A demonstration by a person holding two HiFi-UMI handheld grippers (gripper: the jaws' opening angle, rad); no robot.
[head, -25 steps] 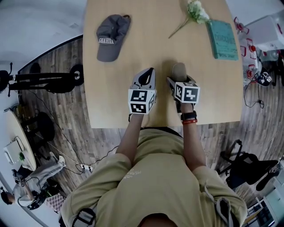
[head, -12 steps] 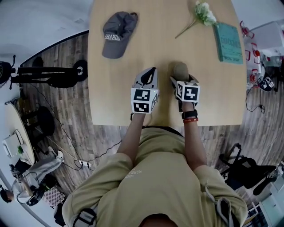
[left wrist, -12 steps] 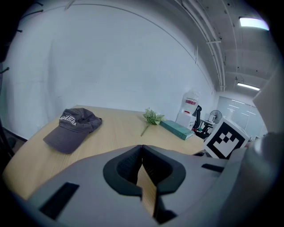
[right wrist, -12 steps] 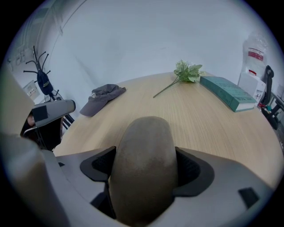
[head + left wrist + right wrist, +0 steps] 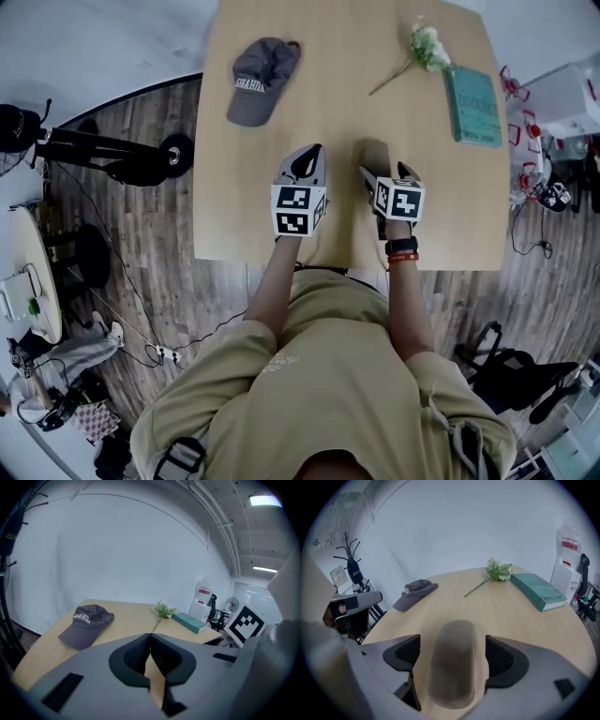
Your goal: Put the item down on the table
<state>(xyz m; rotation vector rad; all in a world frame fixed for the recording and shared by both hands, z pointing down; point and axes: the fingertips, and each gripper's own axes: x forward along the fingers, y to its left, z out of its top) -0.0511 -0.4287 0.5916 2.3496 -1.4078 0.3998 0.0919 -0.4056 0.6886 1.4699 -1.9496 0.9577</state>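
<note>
A grey-brown oblong case (image 5: 452,663) lies flat on the light wooden table (image 5: 347,103), lengthwise between the two jaws of my right gripper (image 5: 452,654). Those jaws are opening, and a strip of table shows on each side of the case, so the pads (image 5: 404,649) do not press on it. In the head view the case (image 5: 377,155) pokes out ahead of the right gripper (image 5: 382,174). My left gripper (image 5: 309,161) hovers just to its left, over the table. Its jaws meet at the tip with nothing between them (image 5: 150,640).
A grey cap (image 5: 261,80) lies at the table's far left. A white flower on a stem (image 5: 422,47) and a teal book (image 5: 472,105) lie at the far right. The table's near edge runs just behind both grippers, with wood floor, cables and chairs beyond.
The right gripper's jaws have spread wider, away from the case, which stays on the table. The head view has drifted, so the table sits further right. The left gripper has held its place.
</note>
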